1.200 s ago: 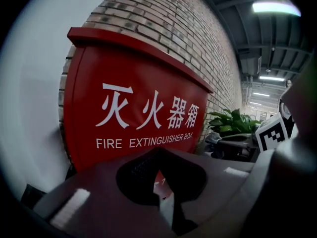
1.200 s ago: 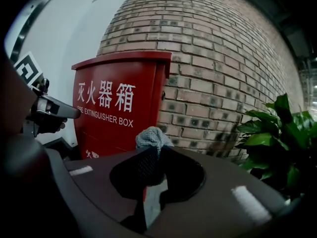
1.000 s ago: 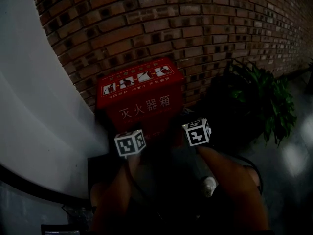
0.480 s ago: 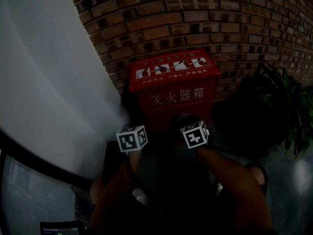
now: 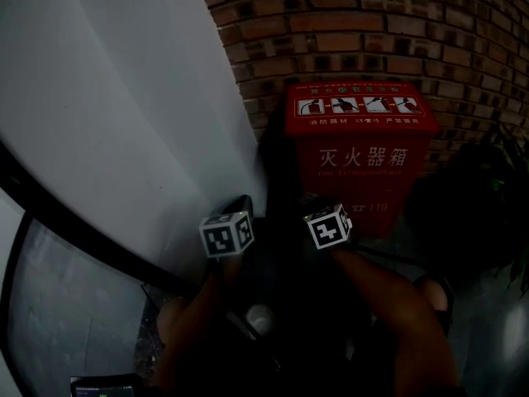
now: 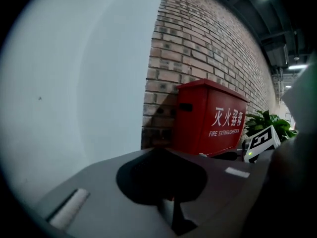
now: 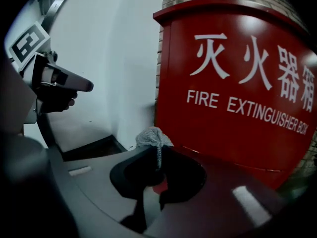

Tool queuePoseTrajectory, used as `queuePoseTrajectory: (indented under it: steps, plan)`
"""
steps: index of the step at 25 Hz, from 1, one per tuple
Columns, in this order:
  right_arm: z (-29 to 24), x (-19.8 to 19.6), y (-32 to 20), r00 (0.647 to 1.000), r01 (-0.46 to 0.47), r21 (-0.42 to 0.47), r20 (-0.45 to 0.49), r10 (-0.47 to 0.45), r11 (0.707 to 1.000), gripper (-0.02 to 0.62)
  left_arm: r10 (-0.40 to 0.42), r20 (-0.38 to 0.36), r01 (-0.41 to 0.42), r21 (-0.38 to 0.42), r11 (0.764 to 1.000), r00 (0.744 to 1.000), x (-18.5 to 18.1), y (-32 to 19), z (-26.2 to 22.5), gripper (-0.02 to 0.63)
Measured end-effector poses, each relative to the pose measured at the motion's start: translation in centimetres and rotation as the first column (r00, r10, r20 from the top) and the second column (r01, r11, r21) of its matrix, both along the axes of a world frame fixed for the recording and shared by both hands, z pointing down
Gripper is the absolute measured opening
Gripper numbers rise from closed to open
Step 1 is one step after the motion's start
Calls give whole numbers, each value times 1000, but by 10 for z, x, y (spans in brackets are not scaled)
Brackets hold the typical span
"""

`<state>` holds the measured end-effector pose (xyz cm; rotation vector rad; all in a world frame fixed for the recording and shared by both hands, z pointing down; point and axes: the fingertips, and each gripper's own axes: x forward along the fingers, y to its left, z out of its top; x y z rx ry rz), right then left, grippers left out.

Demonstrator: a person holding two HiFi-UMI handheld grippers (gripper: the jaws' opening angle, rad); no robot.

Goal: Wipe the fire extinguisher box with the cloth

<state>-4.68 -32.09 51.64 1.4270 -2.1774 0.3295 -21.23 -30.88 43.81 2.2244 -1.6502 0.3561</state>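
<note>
- Head view: the red fire extinguisher box (image 5: pixel 359 151) stands further right than before.
- Left gripper view: the left gripper (image 6: pixel 161 151) is clenched and empty, left of the box.
- Right gripper view: the right gripper (image 7: pixel 157 150) grasps the grey cloth (image 7: pixel 152 135) near the box's white-lettered front.

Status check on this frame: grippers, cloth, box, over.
Left gripper shut, empty. Right gripper shut on grey cloth, facing the front of the red fire extinguisher box; no contact seen. Nothing between them; plant beside box.
</note>
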Motion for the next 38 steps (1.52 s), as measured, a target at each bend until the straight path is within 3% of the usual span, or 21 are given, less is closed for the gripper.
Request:
queuePoseTrajectory:
  steps: [4, 9, 13, 19, 24, 31, 38]
  plan:
    - [16, -13, -4, 1000, -3, -36, -4, 3, 999, 48, -27, -9, 27, -10, 1000, 1000, -15, 4, -1, 2]
    - [29, 4, -4, 998, -12, -45, -58, 10, 999, 48, -15, -5, 15, -12, 1000, 1000, -11, 4, -3, 2]
    - [28, 41, -2, 994, -42, -34, -99, 38, 999, 48, 10, 25, -9, -18, 1000, 1000, 0, -1, 6, 2]
    - [29, 116, 9, 982, -159, -44, -109, 154, 986, 48, 46, 39, -44, -44, 998, 998, 31, -13, 25, 2]
    - [26, 178, 24, 961, -260, -46, -113, 254, 964, 48, 97, -15, -97, -72, 993, 995, 78, -22, 41, 2]
    - [25, 258, 52, 920, -377, -34, -133, 369, 926, 48, 285, 11, -285, -34, 958, 958, 177, -19, 49, 2]
    - [25, 303, 79, 893, -437, -33, -130, 430, 899, 48, 359, -20, -360, -49, 932, 933, 239, -10, 60, 2]
